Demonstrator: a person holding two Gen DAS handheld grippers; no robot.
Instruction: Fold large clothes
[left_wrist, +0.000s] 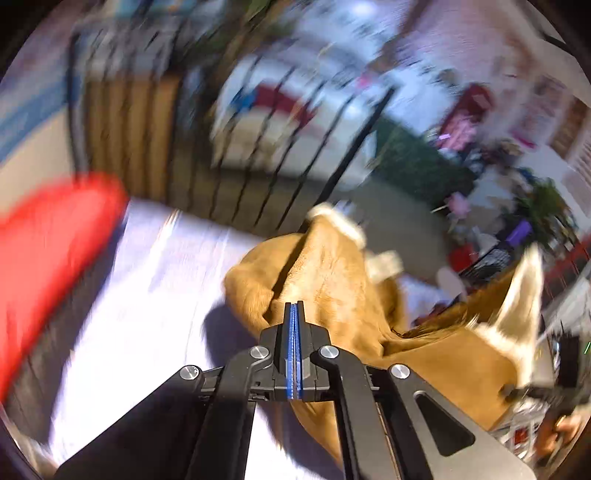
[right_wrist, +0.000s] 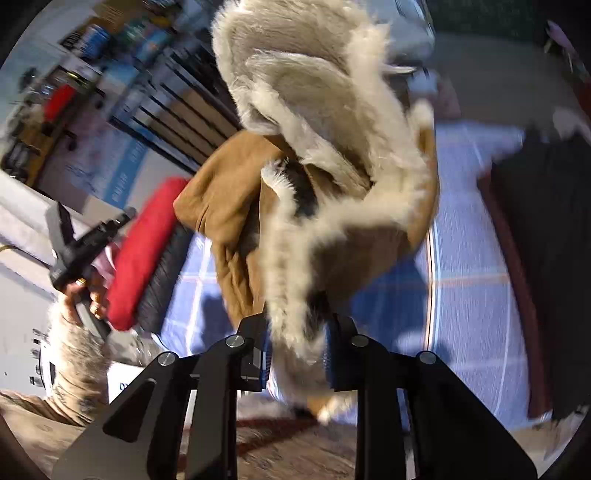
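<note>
Hanging from the right tongs (right_wrist: 297, 354), clamped on its fur trim, the tan coat (right_wrist: 229, 206) is lifted above the bed (right_wrist: 472, 295). Left tongs (left_wrist: 294, 314) are closed, empty. Bulky, soft, likely heavy; firmer hold is judged at seams.

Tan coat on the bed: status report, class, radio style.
Left gripper shut, empty. Right gripper clamped on tan coat at its fur trim. Red folded garment lies beside it, apart.
</note>
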